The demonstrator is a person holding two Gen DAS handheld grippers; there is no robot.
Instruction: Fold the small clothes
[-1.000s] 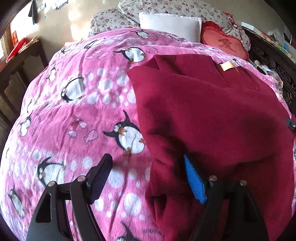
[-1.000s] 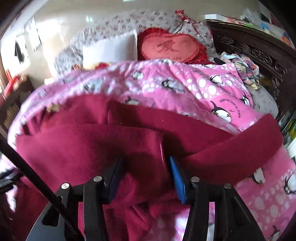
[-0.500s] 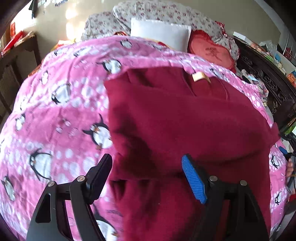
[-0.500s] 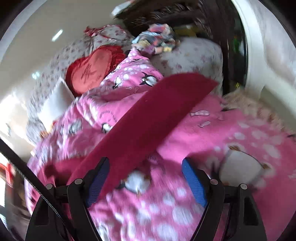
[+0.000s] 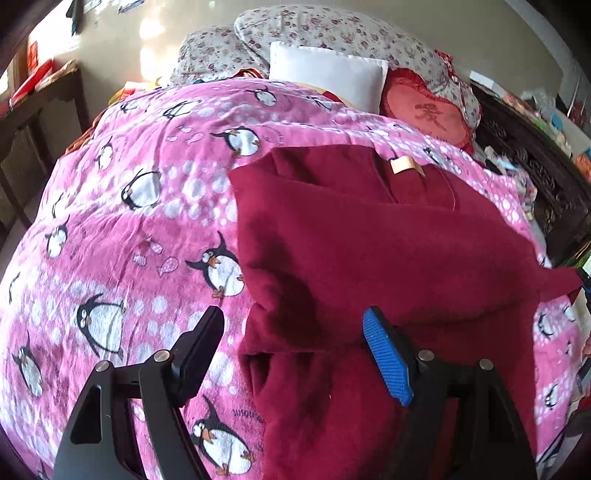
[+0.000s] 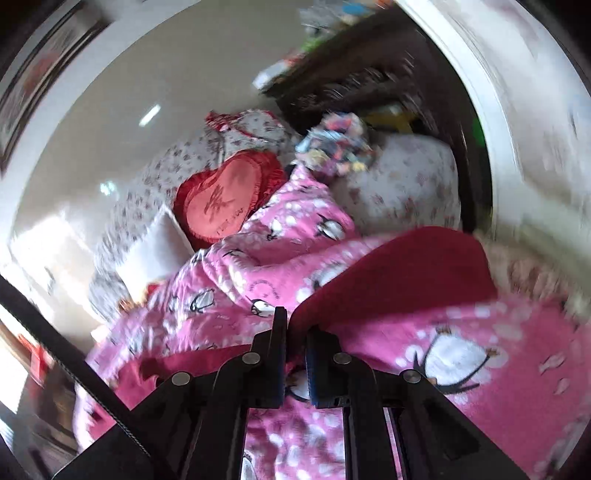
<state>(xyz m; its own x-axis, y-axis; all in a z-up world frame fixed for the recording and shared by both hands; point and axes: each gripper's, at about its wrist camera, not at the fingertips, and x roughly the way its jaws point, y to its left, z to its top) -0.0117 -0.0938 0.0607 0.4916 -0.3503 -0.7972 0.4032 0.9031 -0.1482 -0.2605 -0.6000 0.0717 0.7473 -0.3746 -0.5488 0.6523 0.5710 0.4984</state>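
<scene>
A dark red fleece garment (image 5: 369, 251) lies partly folded on a pink penguin blanket (image 5: 129, 221), with a tan label near its far edge. My left gripper (image 5: 295, 332) is open and empty, hovering over the garment's near left edge. My right gripper (image 6: 295, 325) is shut on the end of the garment's red sleeve (image 6: 399, 273), which stretches away to the right above the blanket (image 6: 480, 350). The right wrist view is motion-blurred.
A white pillow (image 5: 328, 77), a red heart cushion (image 5: 428, 114) and floral pillows (image 5: 314, 33) lie at the bed's head. A dark carved bed frame (image 5: 535, 173) runs along the right. A dark wooden table (image 5: 33, 107) stands at the left.
My right gripper has let go of the garment's body, swung right to the sleeve, and closed on it. My left gripper stayed open and drifted slightly over the garment's edge.
</scene>
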